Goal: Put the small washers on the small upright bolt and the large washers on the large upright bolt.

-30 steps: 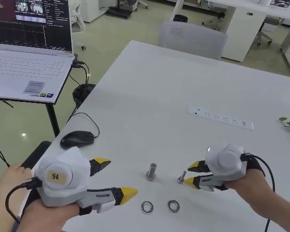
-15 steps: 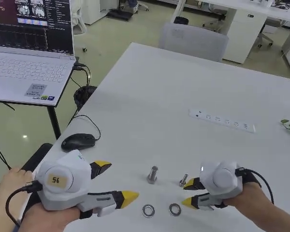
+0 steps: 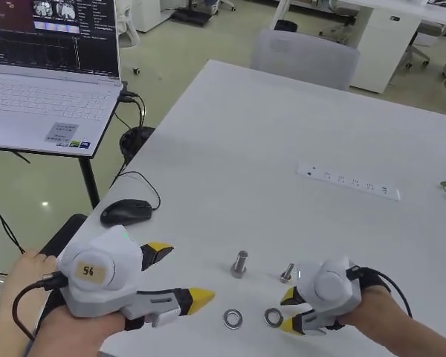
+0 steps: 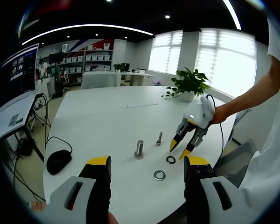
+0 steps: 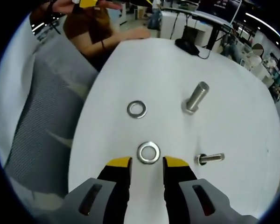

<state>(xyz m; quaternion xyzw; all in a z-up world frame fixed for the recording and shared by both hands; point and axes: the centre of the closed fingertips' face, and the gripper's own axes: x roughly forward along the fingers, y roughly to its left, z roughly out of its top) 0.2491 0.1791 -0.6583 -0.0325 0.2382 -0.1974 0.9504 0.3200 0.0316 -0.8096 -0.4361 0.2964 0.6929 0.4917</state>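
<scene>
Two steel washers lie flat near the table's front edge, one to the left of the other. Behind them stand the large bolt and the small bolt, both upright. My right gripper is open, low over the table, tips just right of the right washer. In the right gripper view that washer lies just ahead of the gap between my right gripper's tips, with nothing gripped. My left gripper hovers wide open and empty, left of the bolts; in its own view the left gripper faces both washers.
A black mouse with its cable sits at the table's left edge. A white power strip lies further back on the table. An open laptop stands on a side stand to the left. A grey chair is beyond the far edge.
My right gripper has dropped from beside the small bolt toward the table's front edge, down to the right washer. The left gripper has stayed roughly where it was.
</scene>
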